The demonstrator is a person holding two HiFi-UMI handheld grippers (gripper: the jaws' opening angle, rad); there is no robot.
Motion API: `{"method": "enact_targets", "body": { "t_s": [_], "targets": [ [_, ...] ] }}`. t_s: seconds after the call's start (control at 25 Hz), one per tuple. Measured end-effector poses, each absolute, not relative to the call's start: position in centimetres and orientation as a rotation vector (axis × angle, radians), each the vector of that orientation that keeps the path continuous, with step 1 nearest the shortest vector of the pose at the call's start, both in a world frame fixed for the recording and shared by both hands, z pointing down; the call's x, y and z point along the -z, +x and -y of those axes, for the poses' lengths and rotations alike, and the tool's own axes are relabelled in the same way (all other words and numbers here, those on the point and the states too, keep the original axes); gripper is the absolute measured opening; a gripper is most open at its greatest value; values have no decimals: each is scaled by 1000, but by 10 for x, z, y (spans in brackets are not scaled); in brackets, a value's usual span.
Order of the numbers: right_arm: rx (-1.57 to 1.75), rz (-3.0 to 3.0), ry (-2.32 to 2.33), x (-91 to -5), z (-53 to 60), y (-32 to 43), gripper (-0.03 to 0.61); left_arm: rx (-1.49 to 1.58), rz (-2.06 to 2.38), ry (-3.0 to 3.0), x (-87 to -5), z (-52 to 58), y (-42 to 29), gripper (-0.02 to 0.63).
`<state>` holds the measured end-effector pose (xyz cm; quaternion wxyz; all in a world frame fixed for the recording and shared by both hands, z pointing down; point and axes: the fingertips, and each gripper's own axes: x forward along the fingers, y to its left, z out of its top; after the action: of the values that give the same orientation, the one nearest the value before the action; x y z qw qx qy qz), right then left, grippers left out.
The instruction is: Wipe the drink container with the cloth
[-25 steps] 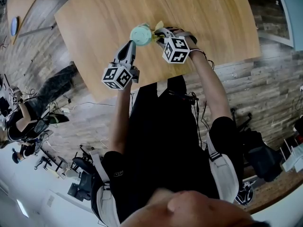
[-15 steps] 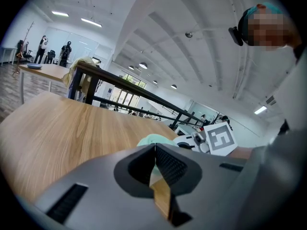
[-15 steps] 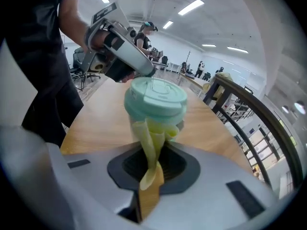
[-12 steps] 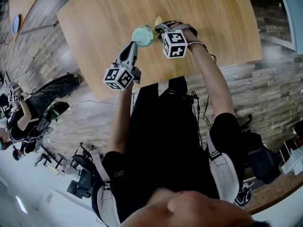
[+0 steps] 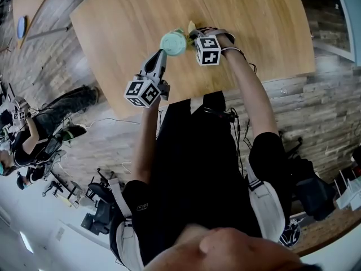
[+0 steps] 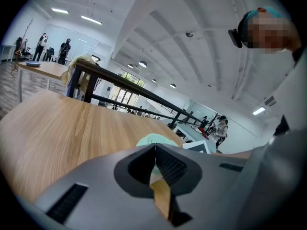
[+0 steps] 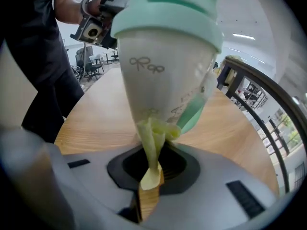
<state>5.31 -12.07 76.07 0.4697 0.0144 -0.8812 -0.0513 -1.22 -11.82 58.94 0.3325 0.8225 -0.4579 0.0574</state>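
Near the front edge of the wooden table (image 5: 113,27), the drink container (image 5: 172,42) sits between our two grippers. Our right gripper (image 7: 149,174) has its jaws pinched on a yellow-green cloth (image 7: 153,138). The bunched fold of the cloth presses against the container's pale lower wall, below the mint lid (image 7: 168,13). Our left gripper (image 6: 154,150) has its jaws pressed together, with the lid just past their tips. We cannot tell whether they nip it.
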Motion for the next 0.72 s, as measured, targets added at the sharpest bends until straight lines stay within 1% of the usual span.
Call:
{"method": "enact_targets", "body": {
  "t_s": [0.56,0.72],
  "targets": [
    [-59,2109,238,-788,104,54,49,-185,1096,2197,-590,120,-10,23],
    [-162,2099,359,-788,95,52,49,-200,1057,2221,-590,119,-8,23]
  ]
}}
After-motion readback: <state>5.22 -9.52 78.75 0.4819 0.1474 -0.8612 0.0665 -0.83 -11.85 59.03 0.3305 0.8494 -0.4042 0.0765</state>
